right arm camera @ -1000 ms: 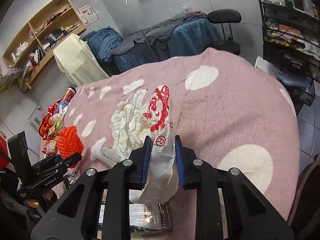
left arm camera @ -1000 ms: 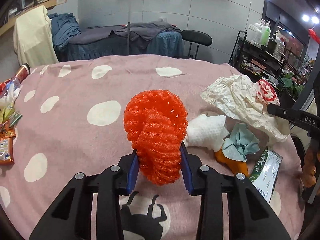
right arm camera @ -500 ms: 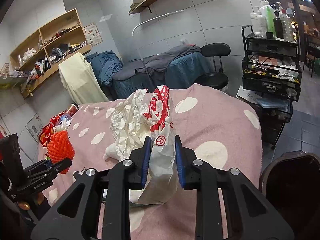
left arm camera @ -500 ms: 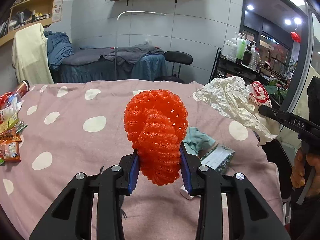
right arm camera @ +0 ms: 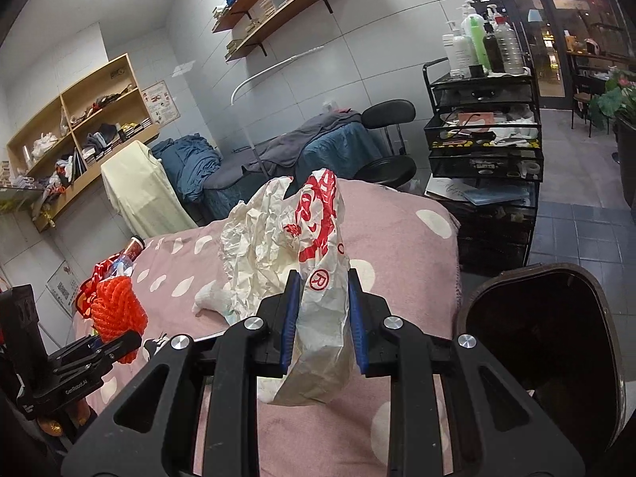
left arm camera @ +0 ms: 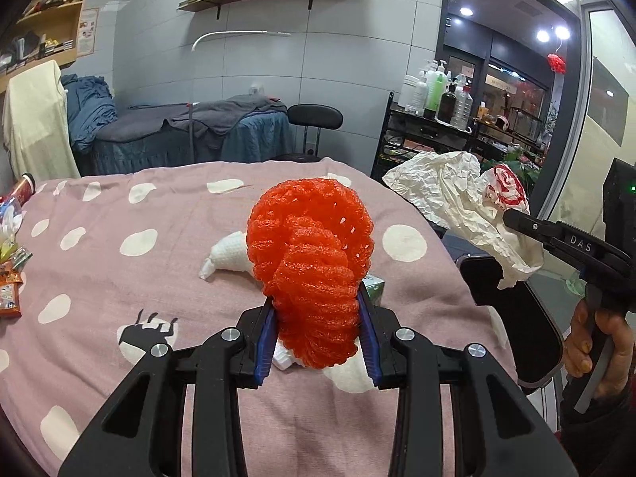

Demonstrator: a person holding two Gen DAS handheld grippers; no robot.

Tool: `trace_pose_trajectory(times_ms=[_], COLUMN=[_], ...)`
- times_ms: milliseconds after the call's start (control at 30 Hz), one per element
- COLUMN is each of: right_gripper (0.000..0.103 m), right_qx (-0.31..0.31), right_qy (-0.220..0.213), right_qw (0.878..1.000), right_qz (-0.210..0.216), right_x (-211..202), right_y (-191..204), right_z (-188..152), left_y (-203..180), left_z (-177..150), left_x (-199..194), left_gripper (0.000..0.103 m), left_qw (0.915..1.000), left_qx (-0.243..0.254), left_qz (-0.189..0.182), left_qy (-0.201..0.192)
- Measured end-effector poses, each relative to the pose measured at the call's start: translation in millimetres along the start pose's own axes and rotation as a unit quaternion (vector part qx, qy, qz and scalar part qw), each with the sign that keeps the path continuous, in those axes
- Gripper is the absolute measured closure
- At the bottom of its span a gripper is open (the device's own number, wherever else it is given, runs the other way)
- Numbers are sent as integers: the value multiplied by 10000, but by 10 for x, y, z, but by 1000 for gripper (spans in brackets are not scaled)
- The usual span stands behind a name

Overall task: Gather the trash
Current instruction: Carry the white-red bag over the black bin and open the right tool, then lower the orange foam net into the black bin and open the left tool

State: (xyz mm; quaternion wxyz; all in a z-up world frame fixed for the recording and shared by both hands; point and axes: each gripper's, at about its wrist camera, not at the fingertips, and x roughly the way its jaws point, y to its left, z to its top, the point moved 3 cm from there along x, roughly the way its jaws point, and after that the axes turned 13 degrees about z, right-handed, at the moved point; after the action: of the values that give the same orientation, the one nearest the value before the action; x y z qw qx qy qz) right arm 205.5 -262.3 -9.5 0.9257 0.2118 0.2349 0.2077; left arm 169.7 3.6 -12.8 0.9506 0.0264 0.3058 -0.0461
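Note:
My left gripper (left arm camera: 318, 338) is shut on an orange foam fruit net (left arm camera: 312, 262) and holds it above the pink spotted bed cover (left arm camera: 119, 278). My right gripper (right arm camera: 321, 318) is shut on a crumpled white paper bag with red print (right arm camera: 302, 246), held in the air over the bed's right edge. The bag also shows at the right in the left wrist view (left arm camera: 465, 206), and the net at the left in the right wrist view (right arm camera: 117, 310). A dark open trash bin (right arm camera: 544, 342) stands on the floor just right of the right gripper.
A white foam net (left arm camera: 230, 256) and a green-white carton (left arm camera: 373, 288) lie on the bed behind the orange net. Snack wrappers (left arm camera: 10, 278) lie at the bed's left edge. A black trolley with bottles (right arm camera: 485, 135) and a black stool (right arm camera: 387, 159) stand beyond the bed.
Both grippers have lifted their loads off the bed and swung to the right. The trash bin has come into the right wrist view.

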Motion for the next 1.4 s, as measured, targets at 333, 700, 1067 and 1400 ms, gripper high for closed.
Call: trace_pose_trajectory(times_ms=[333, 700, 1067, 1400], right_gripper=[78, 78, 78, 32], right_qx=[392, 880, 1209, 1399], right_qy=[-339, -535, -127, -15], right_qw=[9968, 9838, 9629, 9559], right_qz=[-607, -1466, -2410, -2581], right_x=[-503, -951, -1028, -1029], right_y=[-440, -1018, -1607, -1774], right_z=[-136, -311, -704, -951], left_y=[-439, -962, -1411, -1712], left_z=[-77, -141, -211, -283], left_x=[-44, -52, 13, 118], left_gripper=[67, 67, 67, 67], left_qw=[9990, 9949, 9886, 9840], left_qx=[143, 552, 909, 1172], left_qz=[-416, -833, -1149, -1239], left_qy=[60, 137, 344, 517])
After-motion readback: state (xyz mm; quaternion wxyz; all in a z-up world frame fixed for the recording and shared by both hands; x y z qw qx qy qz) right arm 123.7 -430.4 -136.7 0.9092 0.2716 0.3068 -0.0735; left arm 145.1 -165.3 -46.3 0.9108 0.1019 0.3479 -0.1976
